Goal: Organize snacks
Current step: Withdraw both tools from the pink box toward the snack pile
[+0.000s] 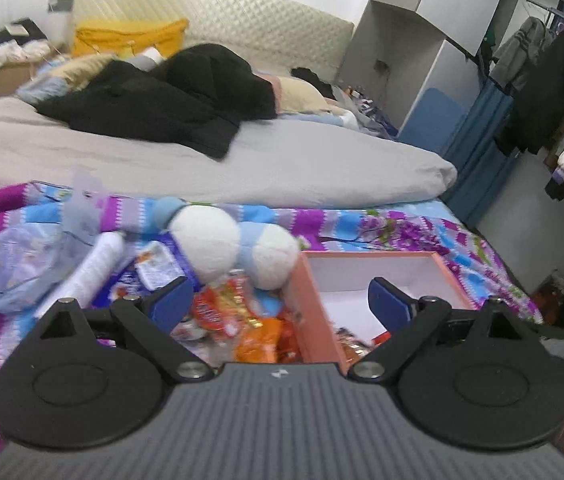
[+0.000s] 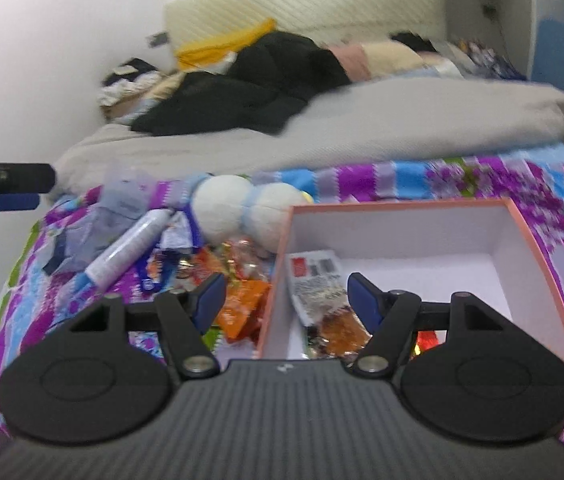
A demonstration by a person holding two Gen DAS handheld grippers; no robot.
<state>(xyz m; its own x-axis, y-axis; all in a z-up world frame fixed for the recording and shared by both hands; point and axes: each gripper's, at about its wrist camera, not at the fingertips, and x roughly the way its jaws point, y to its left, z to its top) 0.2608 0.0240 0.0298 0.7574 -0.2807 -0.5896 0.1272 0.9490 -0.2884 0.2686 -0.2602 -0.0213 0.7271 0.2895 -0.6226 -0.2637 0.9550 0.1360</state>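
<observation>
Hovering with fingers spread and empty, the left gripper (image 1: 280,300) straddles the box's (image 1: 310,320) left wall; the snack pile (image 1: 242,320) lies just left. The right gripper (image 2: 282,300), likewise spread, hangs over the box (image 2: 522,224) interior.

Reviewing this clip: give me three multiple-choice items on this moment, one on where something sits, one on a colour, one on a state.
1. Where is the loose pile of snack packets?
A. Left of the box, on the patterned blanket
B. On the grey duvet
C. On the floor

2. What colour are the outer walls of the box?
A. Green
B. Salmon pink
C. Black

3. How do the right tongs stand?
A. Shut on a packet
B. Open, holding nothing
C. Shut, empty

Answers:
1 A: the packets lie by the box's left wall on the patterned blanket, near the plush toy.
2 B: the box rim shows pink around a white inside.
3 B: both blue pads stand wide apart with nothing between.
</observation>
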